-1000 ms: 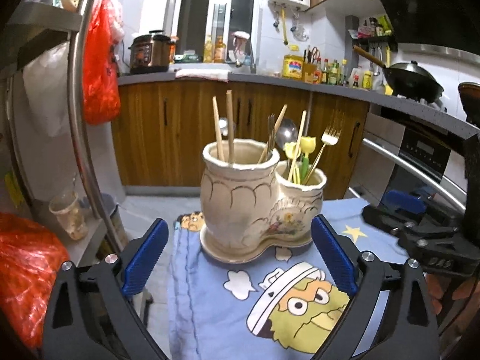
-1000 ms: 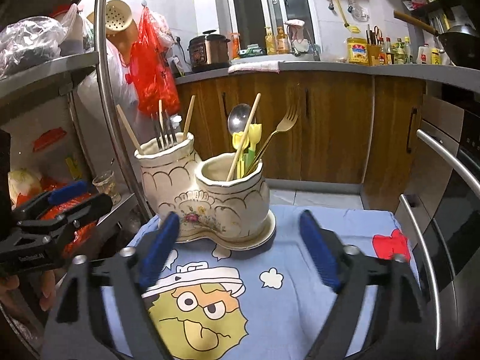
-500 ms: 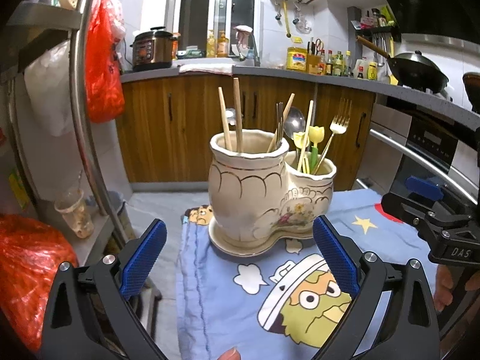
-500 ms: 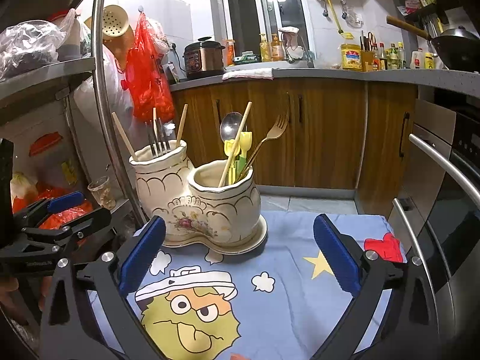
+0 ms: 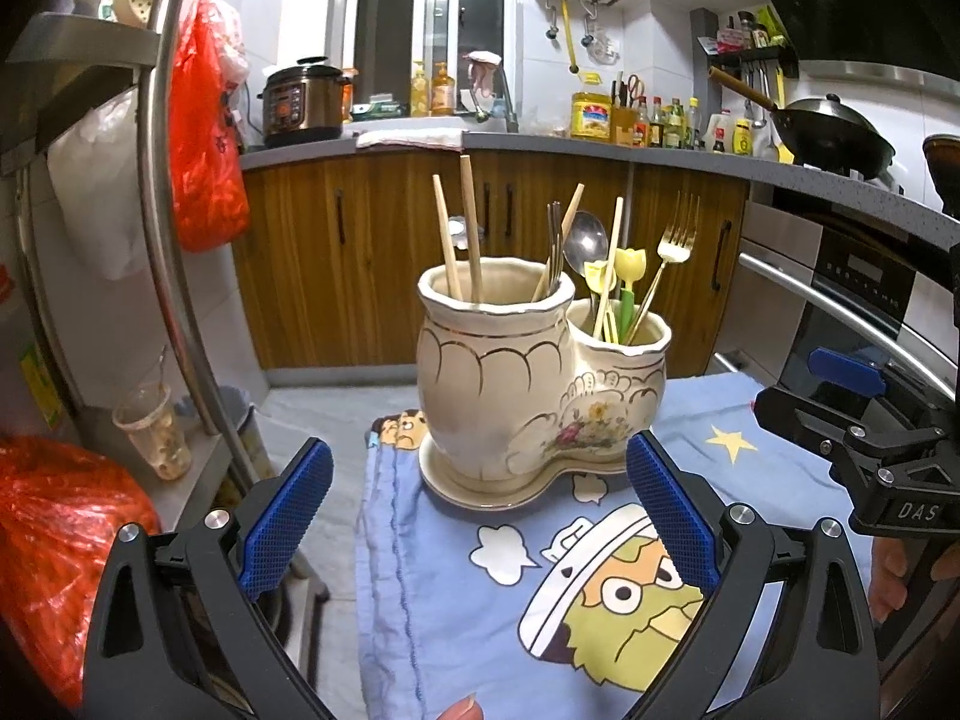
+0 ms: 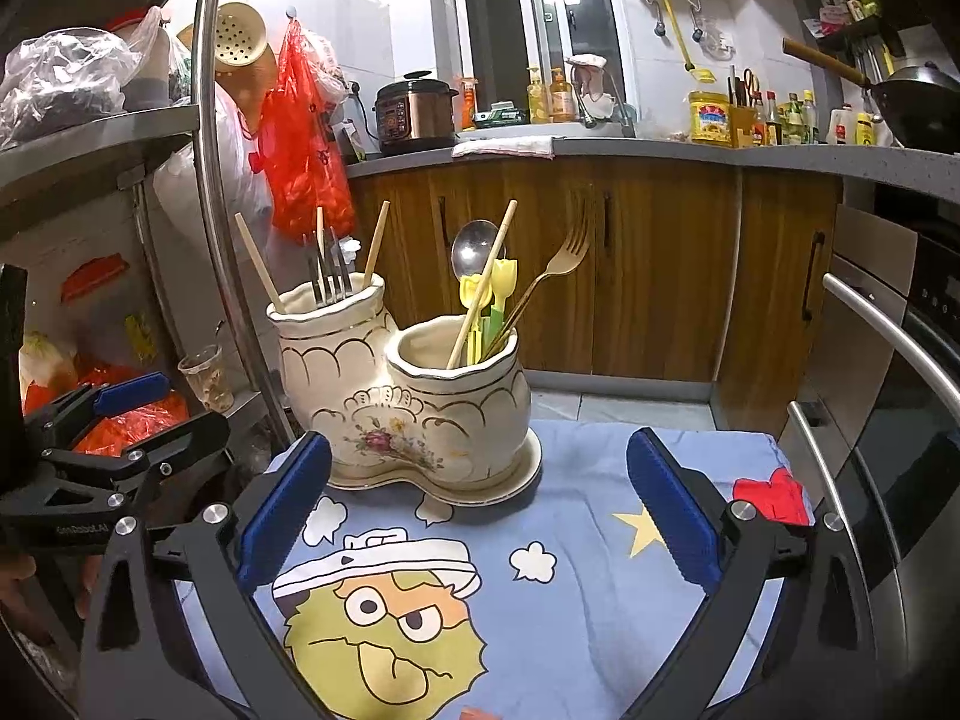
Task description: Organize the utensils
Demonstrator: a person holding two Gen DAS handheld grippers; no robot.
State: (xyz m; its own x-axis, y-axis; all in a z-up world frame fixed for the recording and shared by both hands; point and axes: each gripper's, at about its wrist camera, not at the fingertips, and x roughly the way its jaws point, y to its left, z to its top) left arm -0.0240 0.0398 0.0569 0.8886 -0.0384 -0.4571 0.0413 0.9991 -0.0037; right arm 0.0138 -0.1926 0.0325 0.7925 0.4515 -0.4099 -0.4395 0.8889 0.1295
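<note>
Here we have a light blue cloth printed with a green cartoon face (image 6: 540, 540) spread beneath both tongs, and on it, just ahead of their tips, a cream two-pot ceramic utensil holder with gold scallops and a flower motif (image 5: 528, 384) standing upright on its matching saucer. Our left tongs (image 5: 477, 516) stand wide with nothing between the blue ribbed pads (image 5: 288, 516); the holder sits beyond them, slightly right of their centre line. Our right tongs (image 6: 477, 513) have just been opening and now also stand wide and empty, with the holder ahead and towards their left pad. The taller pot, nearer the left tongs, holds pale wooden chopsticks (image 5: 459, 234) and dark metal chopsticks (image 6: 329, 276). The lower pot, nearer the right tongs, holds a silver metal spoon (image 6: 474, 246), a gold-toned fork (image 6: 558, 267), yellow tulip-shaped plastic picks (image 5: 627, 267) and one more wooden stick leaning across them. Each tool shows at the edge of the other's view, well apart from the holder
</note>
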